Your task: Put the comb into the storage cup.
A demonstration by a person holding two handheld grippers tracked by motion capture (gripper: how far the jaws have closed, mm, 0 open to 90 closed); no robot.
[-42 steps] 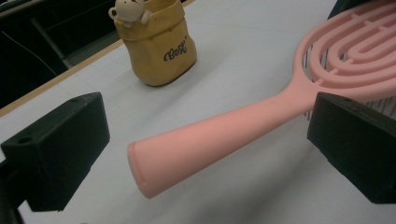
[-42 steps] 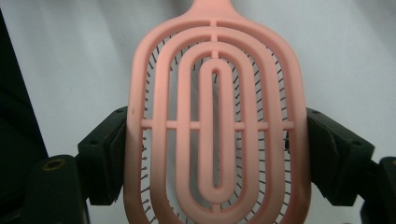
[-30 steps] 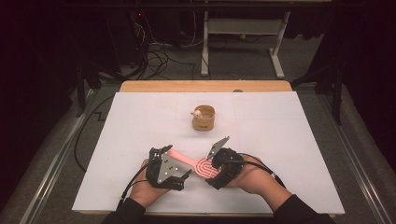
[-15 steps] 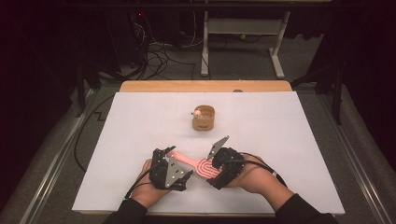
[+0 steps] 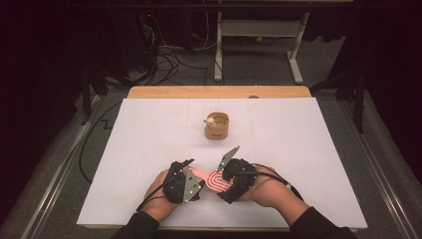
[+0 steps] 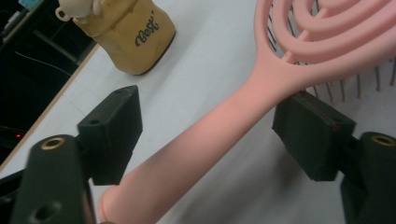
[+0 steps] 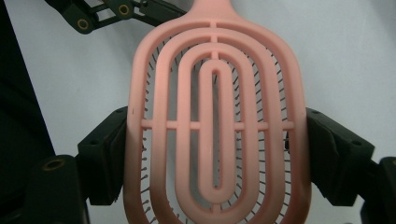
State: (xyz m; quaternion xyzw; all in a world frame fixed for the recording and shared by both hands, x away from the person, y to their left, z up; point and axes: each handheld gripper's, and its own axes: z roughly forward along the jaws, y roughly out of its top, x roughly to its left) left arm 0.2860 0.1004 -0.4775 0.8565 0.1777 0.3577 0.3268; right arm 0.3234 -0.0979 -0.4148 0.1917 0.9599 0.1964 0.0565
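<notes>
Left gripper view has the two black jaws standing either side of the pink hairbrush's handle (image 6: 210,140), the handle running between them at a slant; they have just been closing in on it, yet a gap shows on both sides, so the left gripper (image 6: 205,135) grips nothing so far; right gripper view shows the other pair pinching the brush head (image 7: 215,135) by its two long edges, bristles down toward the white table (image 7: 345,51), a firm-looking hold. From the high view the hairbrush (image 5: 211,179) sits just above the table's near edge, spanning left gripper (image 5: 186,167) to right gripper (image 5: 221,181), both hands close together; the yellow pot (image 5: 217,125) stands well apart, farther up the table. To do this handover well, I'd judge the left jaws should square up to the handle before closing; the right should hold steady until the left truly bites, else the brush may swivel or drop.
</notes>
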